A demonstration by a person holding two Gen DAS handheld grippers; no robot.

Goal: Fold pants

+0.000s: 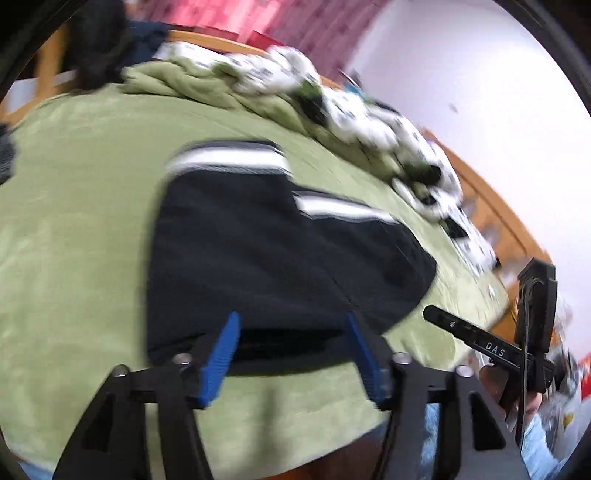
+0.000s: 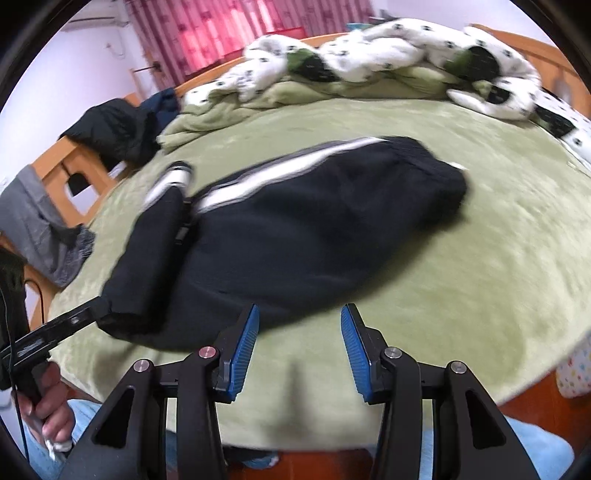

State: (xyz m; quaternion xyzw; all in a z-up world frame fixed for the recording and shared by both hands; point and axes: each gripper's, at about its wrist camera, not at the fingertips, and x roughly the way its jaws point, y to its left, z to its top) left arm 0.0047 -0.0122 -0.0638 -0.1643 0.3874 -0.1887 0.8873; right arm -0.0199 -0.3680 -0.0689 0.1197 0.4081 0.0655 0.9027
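Observation:
Dark navy pants [image 1: 266,251] with white side stripes lie folded on a green blanket [image 1: 74,221]; they also show in the right wrist view [image 2: 314,229]. My left gripper [image 1: 291,325] is open, its blue pads just over the near edge of the pants, holding nothing. My right gripper [image 2: 299,317] is open and empty, just short of the pants' near edge, over the blanket [image 2: 498,258]. In the right wrist view the left gripper's finger [image 2: 70,321] touches the near left end of the pants. The right gripper's body [image 1: 517,332] shows at the right of the left wrist view.
A white spotted quilt [image 2: 369,55] and bunched green blanket lie at the far side of the bed. Dark clothes [image 2: 114,129] and a grey garment [image 2: 40,229] hang on the wooden bed frame [image 2: 62,162] at left. Pink curtains [image 2: 221,26] are behind. The person's jeans [image 2: 528,450] are below.

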